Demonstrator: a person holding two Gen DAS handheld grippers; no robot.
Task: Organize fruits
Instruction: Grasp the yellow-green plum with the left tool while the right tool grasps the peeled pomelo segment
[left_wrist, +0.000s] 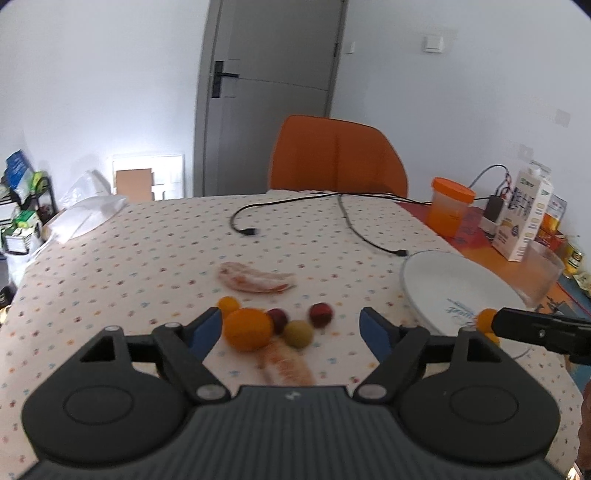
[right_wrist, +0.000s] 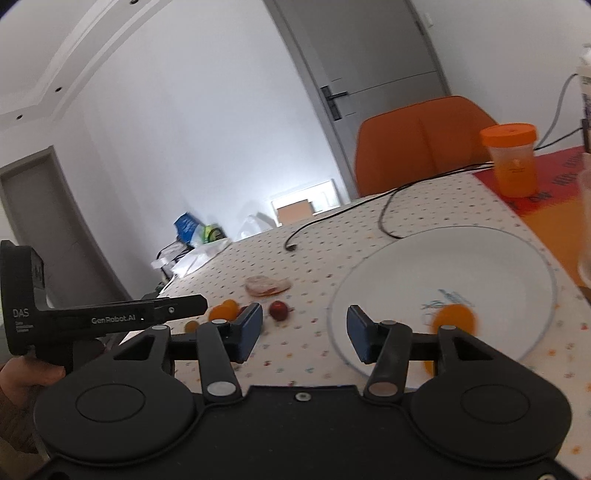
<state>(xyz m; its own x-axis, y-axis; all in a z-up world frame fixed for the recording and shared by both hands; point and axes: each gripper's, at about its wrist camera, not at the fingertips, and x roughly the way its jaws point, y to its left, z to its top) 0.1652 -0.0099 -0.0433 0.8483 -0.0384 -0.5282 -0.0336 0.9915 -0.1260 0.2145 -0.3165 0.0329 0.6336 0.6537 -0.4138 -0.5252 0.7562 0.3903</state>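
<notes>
On the dotted tablecloth lies a cluster of fruit: a large orange (left_wrist: 247, 329), a small orange one (left_wrist: 228, 304), two dark red plums (left_wrist: 277, 320) (left_wrist: 320, 314) and a greenish fruit (left_wrist: 298, 334). My left gripper (left_wrist: 291, 325) stands open just before this cluster, with nothing pressed between its blue pads. A white plate (left_wrist: 454, 280) sits to the right with a small orange fruit (left_wrist: 487, 318) on it. In the right wrist view my right gripper (right_wrist: 304, 325) is open and empty over the plate's (right_wrist: 480, 258) left rim. An orange fruit (right_wrist: 456, 319) lies on the plate to its right.
Pale peel scraps (left_wrist: 255, 282) (left_wrist: 288, 363) lie around the fruit. Two black cables (left_wrist: 347, 218) cross the far half of the table. An orange-lidded cup (left_wrist: 448, 206), a carton (left_wrist: 524, 214) and a clear glass (left_wrist: 543, 273) stand at the right; an orange chair (left_wrist: 336, 158) stands behind.
</notes>
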